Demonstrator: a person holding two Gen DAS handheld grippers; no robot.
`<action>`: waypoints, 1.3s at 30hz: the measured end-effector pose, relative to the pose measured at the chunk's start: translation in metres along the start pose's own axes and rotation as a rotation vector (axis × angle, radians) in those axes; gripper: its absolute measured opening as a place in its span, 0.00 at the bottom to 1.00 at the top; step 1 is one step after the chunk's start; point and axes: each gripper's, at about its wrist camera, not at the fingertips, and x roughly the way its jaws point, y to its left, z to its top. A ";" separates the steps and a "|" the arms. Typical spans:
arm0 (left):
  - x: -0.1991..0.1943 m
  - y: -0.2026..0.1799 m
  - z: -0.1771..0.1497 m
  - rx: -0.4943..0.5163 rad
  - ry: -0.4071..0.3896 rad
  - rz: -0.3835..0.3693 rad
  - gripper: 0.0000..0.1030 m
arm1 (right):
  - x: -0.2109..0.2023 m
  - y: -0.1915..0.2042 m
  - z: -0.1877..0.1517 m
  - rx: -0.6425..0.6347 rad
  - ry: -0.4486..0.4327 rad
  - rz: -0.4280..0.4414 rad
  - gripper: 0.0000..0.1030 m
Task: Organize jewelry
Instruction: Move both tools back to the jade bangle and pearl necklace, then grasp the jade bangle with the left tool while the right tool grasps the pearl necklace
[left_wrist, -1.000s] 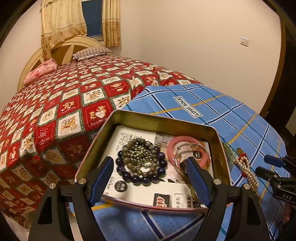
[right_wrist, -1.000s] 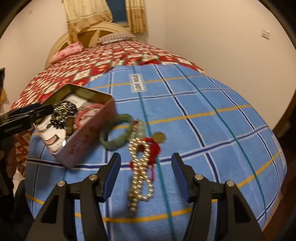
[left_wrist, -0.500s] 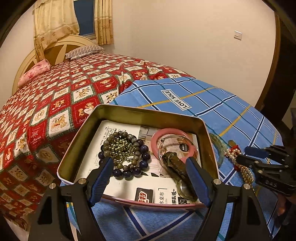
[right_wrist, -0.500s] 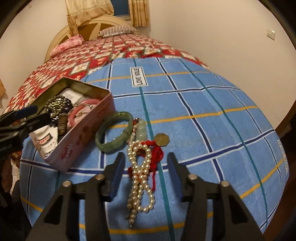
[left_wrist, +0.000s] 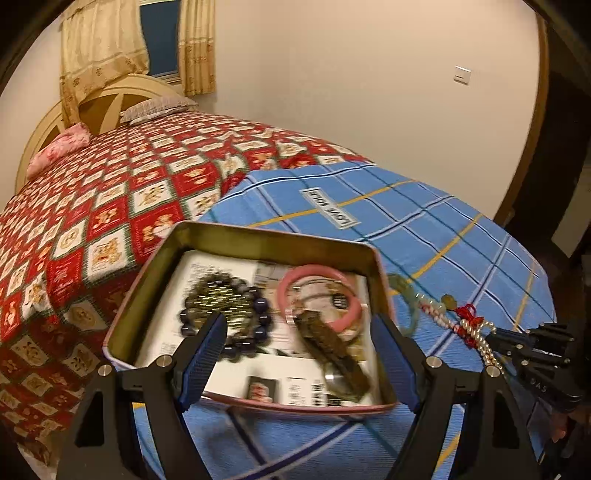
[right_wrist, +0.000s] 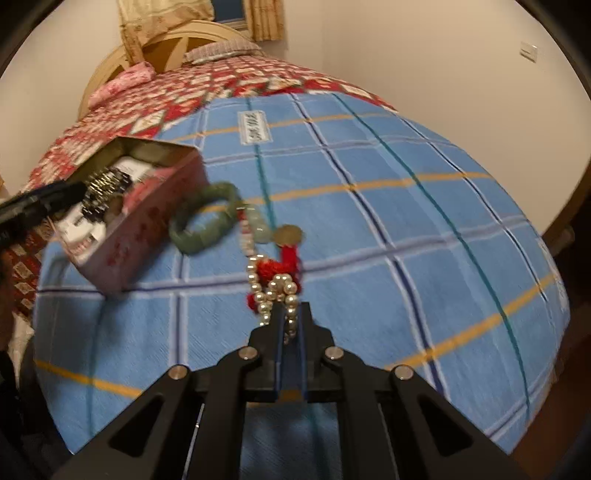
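We see our right tongs (right_wrist: 290, 320) pressed together on the near end of a pearl necklace (right_wrist: 277, 291), its beads pinched between the blue pads while the rest of the strand trails away across the blue plaid blanket (right_wrist: 388, 206) on the bed. The pearls are tangled with a red cord (right_wrist: 280, 266) that leads to a small gold coin charm (right_wrist: 288, 234), and just beside the strand lies a pale green jade pendant (right_wrist: 258, 225). A green jade bangle (right_wrist: 203, 218) rests on the blanket, touching the side of the open tin box (right_wrist: 147, 221) to the left. Our left tongs (left_wrist: 299, 354) stand wide apart over the near edge of that tin box (left_wrist: 266, 236), gripping nothing. Inside the tin, on printed paper, we find a dark beaded bracelet (left_wrist: 258, 314) ringing a heap of brassy beads (left_wrist: 218, 299) on the left, a pink bangle (left_wrist: 321, 295) on the right, and a dark brownish piece (left_wrist: 328, 347) lying from the pink bangle toward the near right corner; it is too blurred for us to name. From the left wrist view the pearl necklace (left_wrist: 443, 321) shows to the right of the tin, running to the closed right tongs (left_wrist: 498, 339) at the edge of the picture. Beyond the blue blanket lies a red patterned quilt (left_wrist: 110, 206), with a pink pillow (left_wrist: 59, 151) by the headboard (left_wrist: 107, 103).
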 end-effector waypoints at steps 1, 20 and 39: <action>0.000 -0.007 0.000 0.015 0.001 -0.009 0.78 | 0.000 -0.003 -0.003 0.008 0.004 -0.007 0.08; 0.044 -0.116 -0.006 0.266 0.109 -0.087 0.49 | -0.024 -0.037 -0.016 0.157 -0.105 0.047 0.35; 0.067 -0.117 -0.002 0.236 0.140 -0.077 0.40 | -0.034 -0.049 -0.023 0.231 -0.174 0.052 0.62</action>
